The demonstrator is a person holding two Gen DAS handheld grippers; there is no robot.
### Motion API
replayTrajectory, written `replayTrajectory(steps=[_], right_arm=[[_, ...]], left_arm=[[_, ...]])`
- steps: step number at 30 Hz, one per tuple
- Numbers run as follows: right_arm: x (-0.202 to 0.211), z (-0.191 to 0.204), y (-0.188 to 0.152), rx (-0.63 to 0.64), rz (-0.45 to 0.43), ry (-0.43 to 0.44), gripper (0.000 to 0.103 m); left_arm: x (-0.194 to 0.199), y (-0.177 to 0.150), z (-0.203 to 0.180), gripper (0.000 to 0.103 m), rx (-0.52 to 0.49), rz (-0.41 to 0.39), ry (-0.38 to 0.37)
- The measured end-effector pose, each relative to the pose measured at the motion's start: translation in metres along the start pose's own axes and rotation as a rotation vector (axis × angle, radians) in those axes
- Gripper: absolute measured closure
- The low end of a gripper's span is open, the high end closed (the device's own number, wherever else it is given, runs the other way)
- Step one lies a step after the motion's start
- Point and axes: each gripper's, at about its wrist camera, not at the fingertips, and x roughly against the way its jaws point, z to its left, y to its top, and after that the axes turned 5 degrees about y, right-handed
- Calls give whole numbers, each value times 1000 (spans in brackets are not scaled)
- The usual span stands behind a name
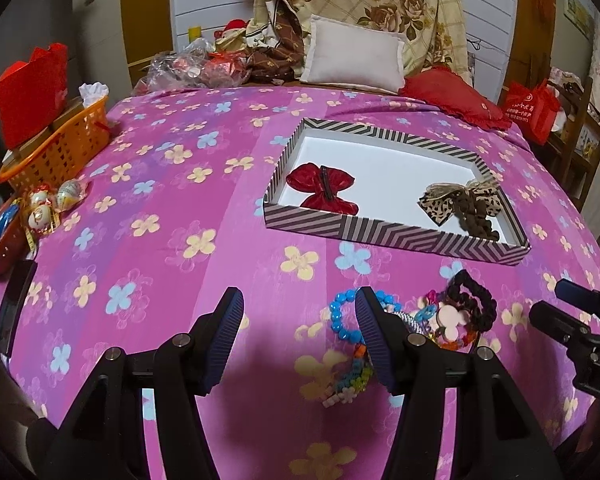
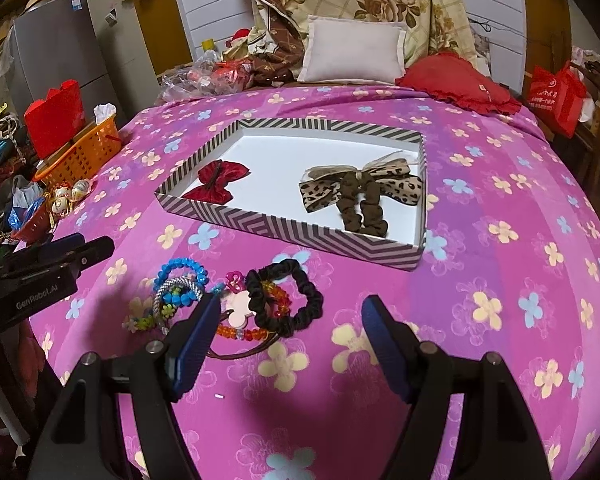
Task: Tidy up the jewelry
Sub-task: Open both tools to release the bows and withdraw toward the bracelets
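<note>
Left wrist view: bed with striped tray, loose jewelry and two idle tools.

Left tool spread, pinching nothing, over the pink flowered spread; its right finger overlaps the blue bead bracelet. Right tool likewise spread and empty, just short of the black scrunchie, with the jewelry pile touching its left finger. Tray lies beyond the pile, well apart from it, holding a red bow at left and a leopard bow at right; white floor bare between them. Open spread lies right of the pile. Orange basket sits at the bed's left edge. Readable: "GenRobot.AI" on the left tool's body, seen from the right wrist.
</note>
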Motion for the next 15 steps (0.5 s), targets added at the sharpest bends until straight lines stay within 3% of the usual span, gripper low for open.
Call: replayTrajectory(steps=[15], right_arm=[[1,-2,-4,-1,12,-7,26]], left_arm=[[3,-10,-1,69,-11,9,11]])
